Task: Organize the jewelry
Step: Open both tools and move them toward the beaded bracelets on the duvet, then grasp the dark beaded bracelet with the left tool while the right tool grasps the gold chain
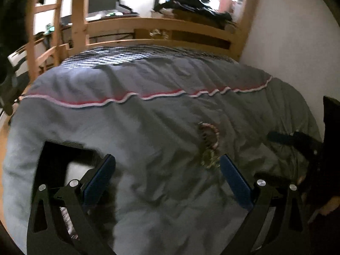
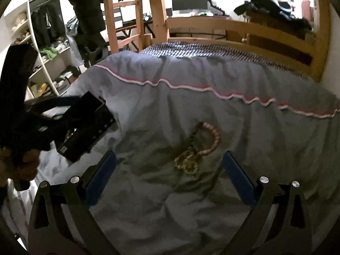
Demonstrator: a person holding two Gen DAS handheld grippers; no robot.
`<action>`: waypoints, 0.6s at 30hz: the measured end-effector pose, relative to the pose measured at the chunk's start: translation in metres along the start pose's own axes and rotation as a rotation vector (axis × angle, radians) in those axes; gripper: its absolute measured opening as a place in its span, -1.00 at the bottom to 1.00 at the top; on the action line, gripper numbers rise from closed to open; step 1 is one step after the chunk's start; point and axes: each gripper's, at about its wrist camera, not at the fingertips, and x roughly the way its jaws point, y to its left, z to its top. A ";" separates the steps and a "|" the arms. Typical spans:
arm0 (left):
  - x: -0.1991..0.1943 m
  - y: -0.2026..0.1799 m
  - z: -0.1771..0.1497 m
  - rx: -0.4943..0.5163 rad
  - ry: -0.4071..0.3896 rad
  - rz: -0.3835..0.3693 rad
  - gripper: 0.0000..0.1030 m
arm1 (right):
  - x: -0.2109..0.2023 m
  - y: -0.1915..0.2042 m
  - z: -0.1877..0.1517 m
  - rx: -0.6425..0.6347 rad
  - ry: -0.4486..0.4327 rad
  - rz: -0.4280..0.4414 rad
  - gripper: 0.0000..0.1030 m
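Observation:
A pile of jewelry lies on the grey duvet (image 2: 191,85): a pink bead bracelet (image 2: 213,137), a dark chain and a tangled gold chain (image 2: 188,162). The pile also shows in the left wrist view (image 1: 209,142), just ahead of the right finger there. A black jewelry box (image 2: 89,127) sits on the bed to the left, and it shows in the left wrist view (image 1: 63,159) behind the left finger. My right gripper (image 2: 169,170) is open and empty, just short of the pile. My left gripper (image 1: 167,172) is open and empty. The left gripper also appears in the right wrist view (image 2: 31,125), over the box.
A wooden bed frame (image 2: 233,27) and ladder (image 2: 125,21) stand at the far end. White shelves (image 2: 48,57) with clothes are at left. A desk with a monitor (image 2: 189,0) is behind. A white wall (image 1: 286,31) runs along the bed's right side.

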 end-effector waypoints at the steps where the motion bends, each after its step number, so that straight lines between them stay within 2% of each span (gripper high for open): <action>1: 0.007 -0.003 0.004 0.006 0.006 -0.005 0.88 | 0.007 -0.002 -0.003 0.011 0.005 0.004 0.92; 4: 0.041 -0.017 0.015 0.034 0.035 -0.023 0.85 | 0.022 -0.009 -0.010 0.039 0.013 0.012 0.90; 6: 0.062 -0.022 0.021 0.050 0.073 -0.049 0.58 | 0.037 -0.015 -0.014 0.055 0.052 0.059 0.60; 7: 0.071 -0.024 0.022 0.056 0.092 -0.060 0.55 | 0.044 -0.017 -0.014 0.052 0.068 0.053 0.29; 9: 0.095 -0.031 0.025 0.081 0.133 -0.072 0.39 | 0.054 -0.017 -0.015 0.024 0.076 0.032 0.22; 13: 0.129 -0.039 0.030 0.109 0.164 -0.064 0.35 | 0.086 -0.027 -0.024 0.060 0.133 0.058 -0.09; 14: 0.139 -0.040 0.033 0.105 0.174 -0.071 0.35 | 0.092 -0.029 -0.026 0.063 0.148 0.061 -0.22; 18: 0.164 -0.049 0.035 0.117 0.198 -0.078 0.33 | 0.105 -0.038 -0.028 0.117 0.165 0.088 -0.35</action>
